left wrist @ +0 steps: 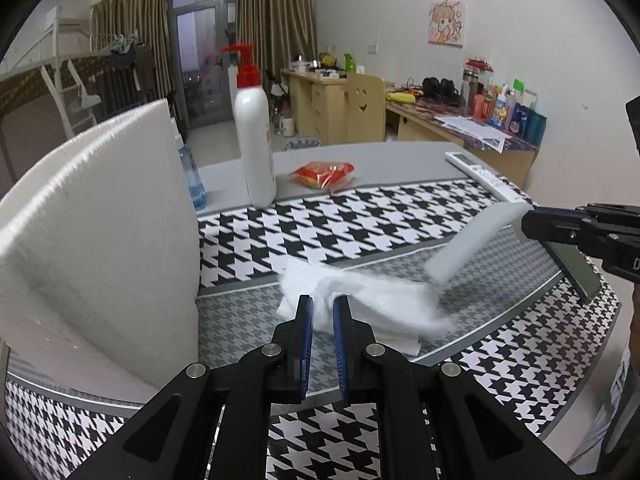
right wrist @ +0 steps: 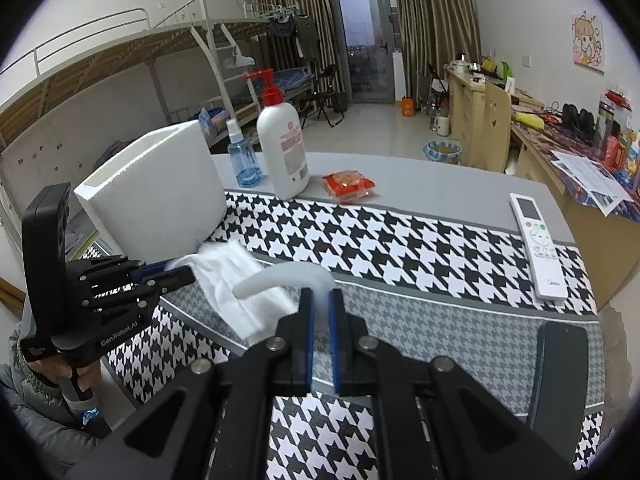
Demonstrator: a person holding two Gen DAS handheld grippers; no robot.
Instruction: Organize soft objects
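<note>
Item: foam strip (right wrist: 280, 276), pinched in my right tool (right wrist: 320, 300), drooping over tissue (right wrist: 236, 280) at bench centre. Left tool (left wrist: 320, 304): narrowly parted at the tissue, grip uncertain. White foam box (right wrist: 160, 188) at ten o'clock. Advice: lift strip clear before swinging boxward.

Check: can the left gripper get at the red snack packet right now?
Probably not yet: the left gripper is shut on the white tissue. The path past it to the red snack packet looks free.
</note>
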